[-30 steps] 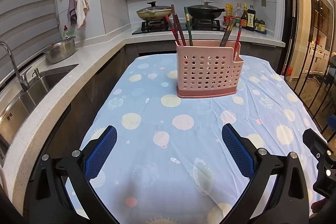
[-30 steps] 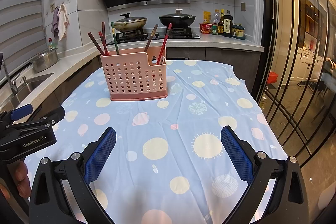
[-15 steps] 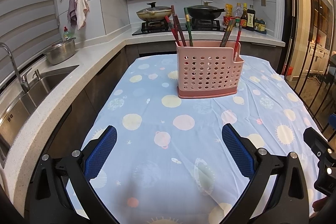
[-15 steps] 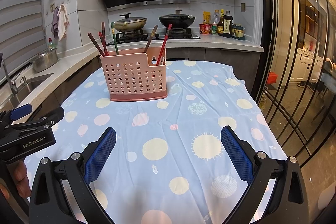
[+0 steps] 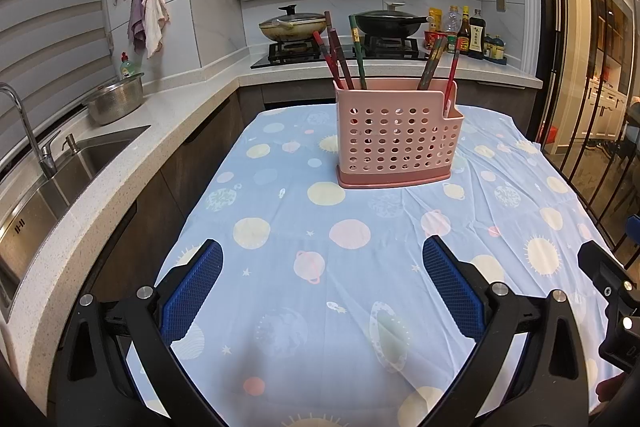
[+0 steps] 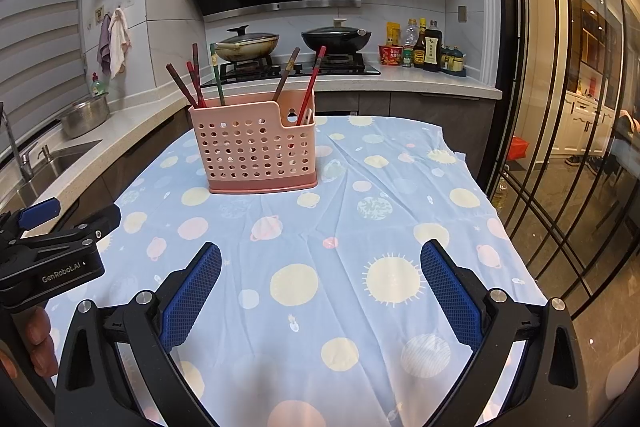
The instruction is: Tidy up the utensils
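Counts on your table and stove

You have six chopsticks, one holder, two woks, two grippers.

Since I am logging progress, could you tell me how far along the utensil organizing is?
Apparently done: the chopsticks stand in the pink perforated plastic holder. In hand: nothing; left gripper and right gripper are open. Left: no loose utensils show on the blue patterned tablecloth.

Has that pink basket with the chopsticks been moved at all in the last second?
No. The basket sits on the same spot of the tablecloth, just behind the same yellow dot, in line with the stove as before.
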The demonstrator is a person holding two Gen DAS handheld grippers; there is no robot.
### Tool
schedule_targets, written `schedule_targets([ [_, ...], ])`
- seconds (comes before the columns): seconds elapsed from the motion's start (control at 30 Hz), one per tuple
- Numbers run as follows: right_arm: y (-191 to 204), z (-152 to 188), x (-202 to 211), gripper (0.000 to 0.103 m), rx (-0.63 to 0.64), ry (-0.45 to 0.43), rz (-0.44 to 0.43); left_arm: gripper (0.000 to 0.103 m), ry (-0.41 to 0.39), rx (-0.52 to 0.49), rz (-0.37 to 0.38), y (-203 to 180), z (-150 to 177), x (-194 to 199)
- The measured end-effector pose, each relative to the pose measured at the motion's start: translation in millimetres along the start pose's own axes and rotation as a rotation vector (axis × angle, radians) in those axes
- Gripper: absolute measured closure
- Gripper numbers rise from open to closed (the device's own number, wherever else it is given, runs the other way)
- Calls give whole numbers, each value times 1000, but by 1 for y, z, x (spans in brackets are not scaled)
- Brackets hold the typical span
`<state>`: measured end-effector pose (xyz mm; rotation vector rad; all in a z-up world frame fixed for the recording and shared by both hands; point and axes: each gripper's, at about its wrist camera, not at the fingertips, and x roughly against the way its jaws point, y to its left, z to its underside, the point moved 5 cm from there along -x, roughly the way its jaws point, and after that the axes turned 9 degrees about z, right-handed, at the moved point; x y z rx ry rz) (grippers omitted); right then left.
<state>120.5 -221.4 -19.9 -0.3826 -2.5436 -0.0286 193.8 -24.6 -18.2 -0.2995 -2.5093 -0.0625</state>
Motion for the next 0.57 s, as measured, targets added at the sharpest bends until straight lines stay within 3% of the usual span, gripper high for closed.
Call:
schedule_targets([
  [0.57, -4, -1, -5, 7, -6, 3, 1, 7, -17, -6, -4, 3, -5, 3],
])
